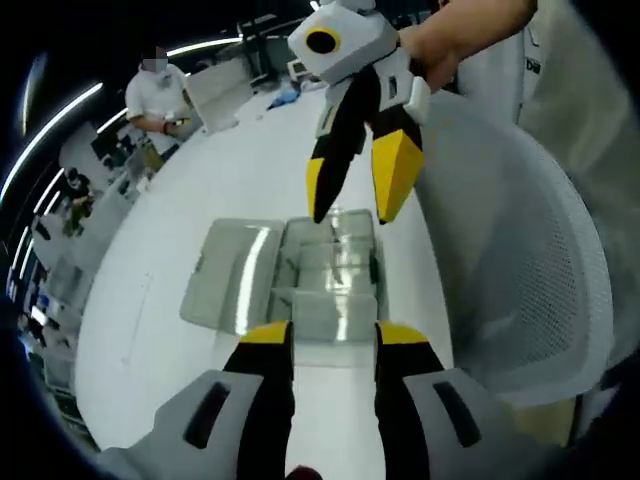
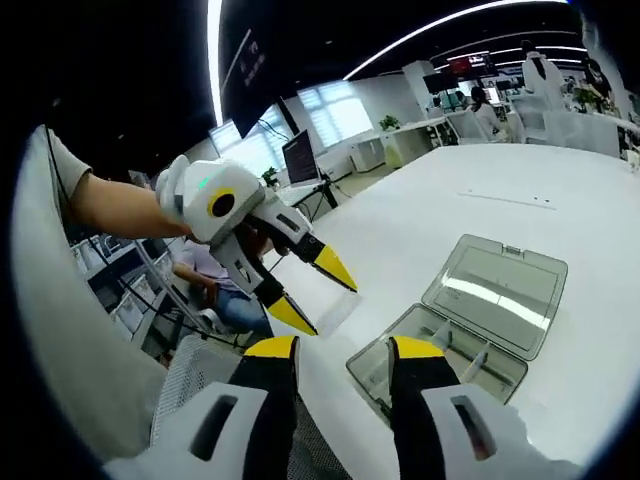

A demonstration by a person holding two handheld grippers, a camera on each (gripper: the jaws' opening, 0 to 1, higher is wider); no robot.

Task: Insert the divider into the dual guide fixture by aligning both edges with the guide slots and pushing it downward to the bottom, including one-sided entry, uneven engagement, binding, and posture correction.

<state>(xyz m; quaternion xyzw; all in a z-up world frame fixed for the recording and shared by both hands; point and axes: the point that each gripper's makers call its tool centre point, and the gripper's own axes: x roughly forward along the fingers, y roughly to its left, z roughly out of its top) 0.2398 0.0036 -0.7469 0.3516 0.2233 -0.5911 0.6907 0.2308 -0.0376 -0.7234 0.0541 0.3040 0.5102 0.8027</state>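
left gripper view looks down along the left gripper, whose yellow-tipped jaws stand apart with nothing between them, over a white table. just past the tips lies a clear plastic box with inner partitions, its hinged lid folded flat open beside it. the divider itself cannot be picked out among the clear walls (everything there is transparent and glinting). above the box hangs the right gripper, held by a hand, jaws spread and empty, tips pointing down at the far edge of the box. a mesh chair back curves along the table's edge, and a person stands at the table's far end.

right gripper view shows its own jaws parted and empty at the bottom, the clear plastic box near them with its lid lying open beyond. the left gripper reaches in from the side, open too, tips close to the table edge and apart from the box.
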